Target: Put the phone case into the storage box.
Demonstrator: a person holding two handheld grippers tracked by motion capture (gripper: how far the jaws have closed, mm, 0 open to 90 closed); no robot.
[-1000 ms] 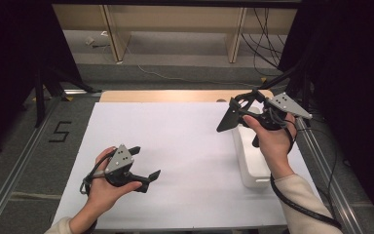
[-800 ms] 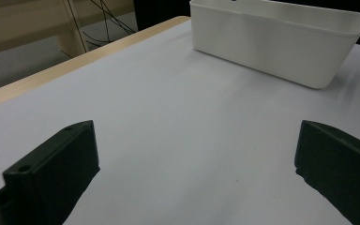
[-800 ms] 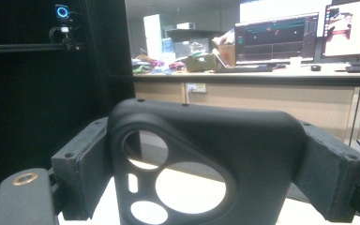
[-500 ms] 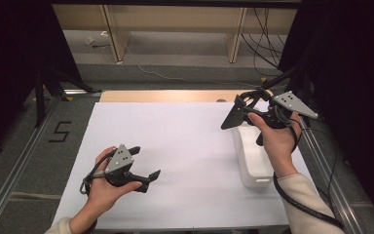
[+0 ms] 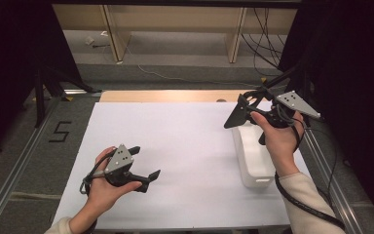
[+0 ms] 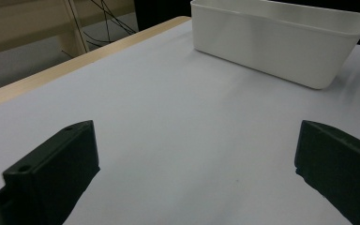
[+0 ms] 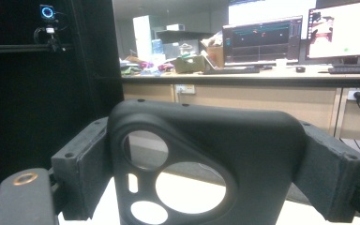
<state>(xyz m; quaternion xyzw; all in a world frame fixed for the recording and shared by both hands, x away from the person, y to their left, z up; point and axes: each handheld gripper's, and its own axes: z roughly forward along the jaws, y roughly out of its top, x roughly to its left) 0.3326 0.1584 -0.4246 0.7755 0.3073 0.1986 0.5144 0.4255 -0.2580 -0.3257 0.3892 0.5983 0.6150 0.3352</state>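
Note:
My right gripper (image 5: pixel 254 106) is held up over the table's far right, above the far end of a white bin (image 5: pixel 253 158). It is shut on a black flat plastic part (image 5: pixel 234 116) with round cut-outs. In the right gripper view that black part (image 7: pixel 243 136) spans the gap between both jaws of the right gripper (image 7: pixel 206 154). My left gripper (image 5: pixel 145 162) rests low over the white table sheet (image 5: pixel 185 141) at the near left, open with nothing in it. In the left gripper view the left gripper (image 6: pixel 197 159) points across the sheet toward the bin (image 6: pixel 281 42).
A strip of bare wood (image 5: pixel 175 95) runs along the table's far edge. Metal rails (image 5: pixel 19 170) flank both sides. Beyond the table are shelving legs and cables on the floor (image 5: pixel 175 53). The right gripper view looks out at a desk with monitors (image 7: pixel 286 37).
My right gripper with the black part has shifted slightly to the right and away. The left gripper has stayed where it was.

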